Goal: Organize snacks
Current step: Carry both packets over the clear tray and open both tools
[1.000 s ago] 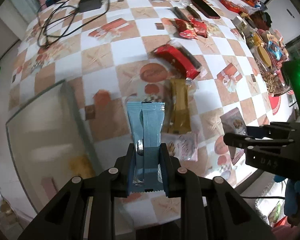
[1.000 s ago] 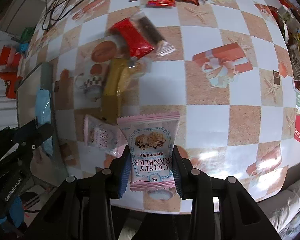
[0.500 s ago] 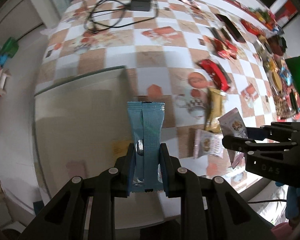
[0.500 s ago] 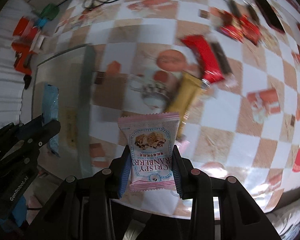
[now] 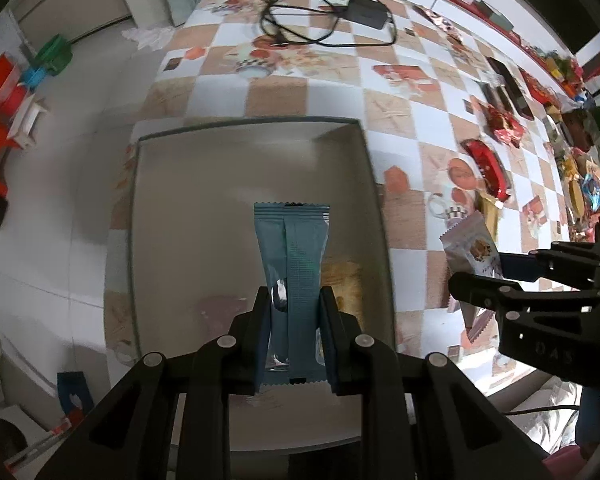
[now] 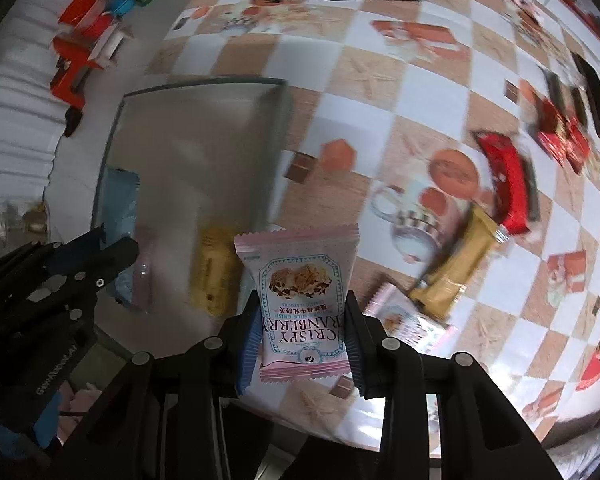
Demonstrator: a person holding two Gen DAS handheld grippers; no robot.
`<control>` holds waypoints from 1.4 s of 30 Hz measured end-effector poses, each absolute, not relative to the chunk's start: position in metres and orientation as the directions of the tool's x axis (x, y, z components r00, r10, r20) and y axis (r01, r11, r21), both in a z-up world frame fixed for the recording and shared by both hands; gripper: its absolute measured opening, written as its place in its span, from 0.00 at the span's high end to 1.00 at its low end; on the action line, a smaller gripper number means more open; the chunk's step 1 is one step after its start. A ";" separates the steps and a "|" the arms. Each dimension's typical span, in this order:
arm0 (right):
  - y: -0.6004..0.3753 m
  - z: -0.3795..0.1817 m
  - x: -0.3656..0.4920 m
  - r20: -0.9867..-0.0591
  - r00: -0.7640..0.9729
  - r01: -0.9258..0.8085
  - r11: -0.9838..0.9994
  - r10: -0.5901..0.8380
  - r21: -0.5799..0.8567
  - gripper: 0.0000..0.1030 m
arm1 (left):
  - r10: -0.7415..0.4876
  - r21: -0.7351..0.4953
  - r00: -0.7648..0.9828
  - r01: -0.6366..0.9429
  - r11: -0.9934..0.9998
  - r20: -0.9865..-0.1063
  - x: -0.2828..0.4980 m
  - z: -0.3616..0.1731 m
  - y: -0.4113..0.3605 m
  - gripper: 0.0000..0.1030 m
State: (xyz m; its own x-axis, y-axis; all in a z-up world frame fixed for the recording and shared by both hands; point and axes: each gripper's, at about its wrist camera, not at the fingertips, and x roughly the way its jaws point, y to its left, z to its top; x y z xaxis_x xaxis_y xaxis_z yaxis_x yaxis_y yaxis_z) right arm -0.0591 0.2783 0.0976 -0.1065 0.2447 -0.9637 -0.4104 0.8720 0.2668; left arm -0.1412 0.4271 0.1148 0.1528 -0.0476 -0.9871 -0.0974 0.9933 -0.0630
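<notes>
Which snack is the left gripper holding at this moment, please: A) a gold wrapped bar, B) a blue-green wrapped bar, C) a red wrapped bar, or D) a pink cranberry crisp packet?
B: in the left wrist view the left gripper is closed on the blue-green wrapped bar above the clear box, while the pink cranberry crisp packet sits in the right gripper.

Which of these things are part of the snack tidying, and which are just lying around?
Part of the job:
blue packet in left tongs
pink cranberry packet in right tongs
clear box
gold bar
red bar

Just lying about:
charger with cable
black phone
</notes>
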 end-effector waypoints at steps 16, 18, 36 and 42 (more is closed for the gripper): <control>0.373 0.083 -0.062 -0.958 -0.164 -0.499 0.818 0.234 0.285 0.62 | -0.038 -0.049 0.092 -0.125 0.991 -0.995 -0.156 0.090 0.459 0.76; 0.381 0.080 -0.064 -0.958 -0.172 -0.504 0.815 0.230 0.286 0.62 | -0.037 -0.048 0.086 -0.127 0.991 -0.996 -0.159 0.087 0.460 0.76; 0.420 0.058 -0.069 -0.947 -0.224 -0.507 0.802 0.231 0.316 0.60 | 0.008 0.002 0.056 -0.100 0.995 -0.998 -0.168 0.078 0.455 0.42; 0.412 0.058 -0.065 -0.949 -0.214 -0.502 0.807 0.232 0.311 0.43 | 0.034 0.028 0.065 -0.090 0.996 -0.997 -0.169 0.081 0.449 0.29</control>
